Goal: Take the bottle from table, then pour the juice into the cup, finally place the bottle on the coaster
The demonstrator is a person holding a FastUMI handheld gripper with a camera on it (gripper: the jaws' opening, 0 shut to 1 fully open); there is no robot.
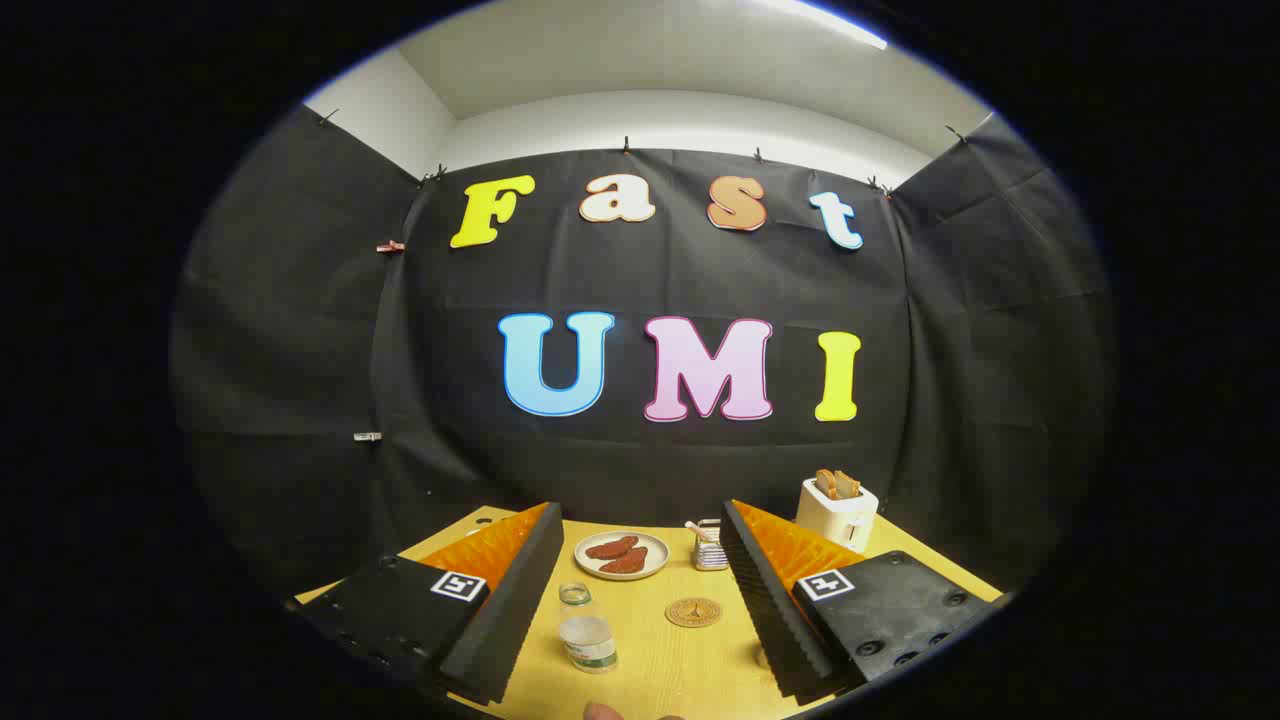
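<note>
While tongs (640, 600) gape, clear uncapped bottle (587, 628) stands between

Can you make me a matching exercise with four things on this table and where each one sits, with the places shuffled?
Things:
1. bottle
2. coaster
3. plate
4. toaster

Places:
A. far back, beyond one finger of the open gripper, toast standing in it
B. flat on the wood, beside the bottle
C. nearest, between the fingers, cap off
D. beyond the bottle, dark red pieces on it

Pairs: 1-C, 2-B, 3-D, 4-A
</note>
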